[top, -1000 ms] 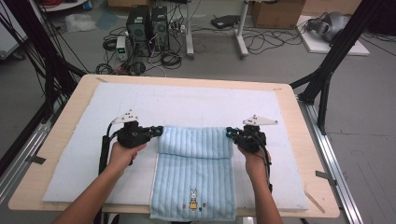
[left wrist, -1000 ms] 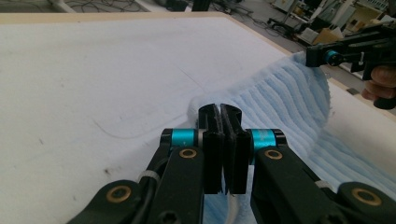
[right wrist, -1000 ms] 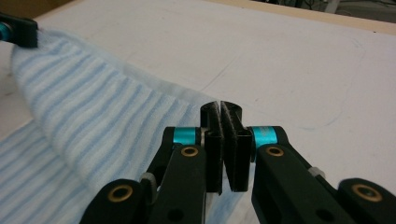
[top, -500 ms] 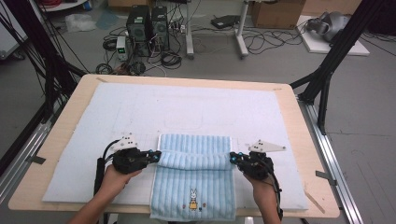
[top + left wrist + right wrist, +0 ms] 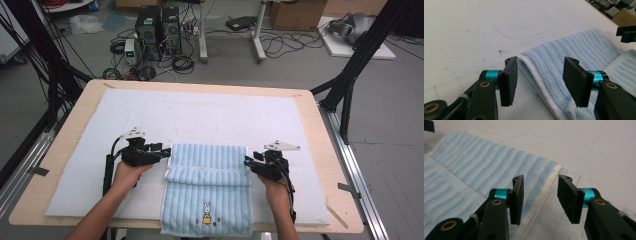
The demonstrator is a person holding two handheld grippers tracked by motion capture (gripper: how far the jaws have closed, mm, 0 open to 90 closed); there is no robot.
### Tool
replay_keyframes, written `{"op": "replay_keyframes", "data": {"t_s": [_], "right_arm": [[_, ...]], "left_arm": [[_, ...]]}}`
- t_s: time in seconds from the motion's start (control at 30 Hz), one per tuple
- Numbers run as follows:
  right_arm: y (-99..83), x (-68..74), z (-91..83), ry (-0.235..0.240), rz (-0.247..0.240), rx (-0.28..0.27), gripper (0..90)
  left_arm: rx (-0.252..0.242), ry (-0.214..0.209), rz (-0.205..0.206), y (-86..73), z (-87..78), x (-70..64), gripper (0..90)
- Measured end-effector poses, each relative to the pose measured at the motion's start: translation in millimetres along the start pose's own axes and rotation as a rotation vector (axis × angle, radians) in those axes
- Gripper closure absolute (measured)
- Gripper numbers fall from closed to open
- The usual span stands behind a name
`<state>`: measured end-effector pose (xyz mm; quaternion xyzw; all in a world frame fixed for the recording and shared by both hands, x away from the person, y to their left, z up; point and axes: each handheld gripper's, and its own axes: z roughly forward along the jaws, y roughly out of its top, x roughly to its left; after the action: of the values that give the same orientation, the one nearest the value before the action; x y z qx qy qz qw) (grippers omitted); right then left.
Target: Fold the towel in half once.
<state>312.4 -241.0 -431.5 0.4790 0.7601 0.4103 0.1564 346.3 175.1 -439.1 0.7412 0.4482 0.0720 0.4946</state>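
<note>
Since 0.5 s ago, both claws have been released from the towel (image 5: 207, 187), whose folded band lies at the desk's (image 5: 310, 107) near edge. The left claw (image 5: 539, 80) and right claw (image 5: 539, 198) are held open at its 2 corners. The fold could be dragged askew if a withdrawing jaw snagged the hem. Counted: 1 towel, 2 claws.

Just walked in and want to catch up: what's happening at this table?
A person is folding a light blue striped towel on a white mat, with a two-jaw tool in each hand. The far part is folded over toward the person. The left tool is at the fold's left end, the right tool at its right end. Both are open, jaws straddling the towel's side edges without clamping.
</note>
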Motion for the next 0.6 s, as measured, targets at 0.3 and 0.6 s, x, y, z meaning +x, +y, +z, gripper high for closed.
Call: {"op": "replay_keyframes", "data": {"t_s": [0.3, 0.6], "right_arm": [[-1.3, 6.5, 22.5, -0.026, -0.091, 0.089, 55.4], [-2.1, 2.3, 22.9, 0.086, -0.061, 0.095, 82.5]], "left_arm": [[0.074, 0.083, 0.115, -3.8, 24.4, -7.4, 41.4], [0.104, 0.042, 0.178, -0.8, 31.1, -11.7, 85.7]]}}
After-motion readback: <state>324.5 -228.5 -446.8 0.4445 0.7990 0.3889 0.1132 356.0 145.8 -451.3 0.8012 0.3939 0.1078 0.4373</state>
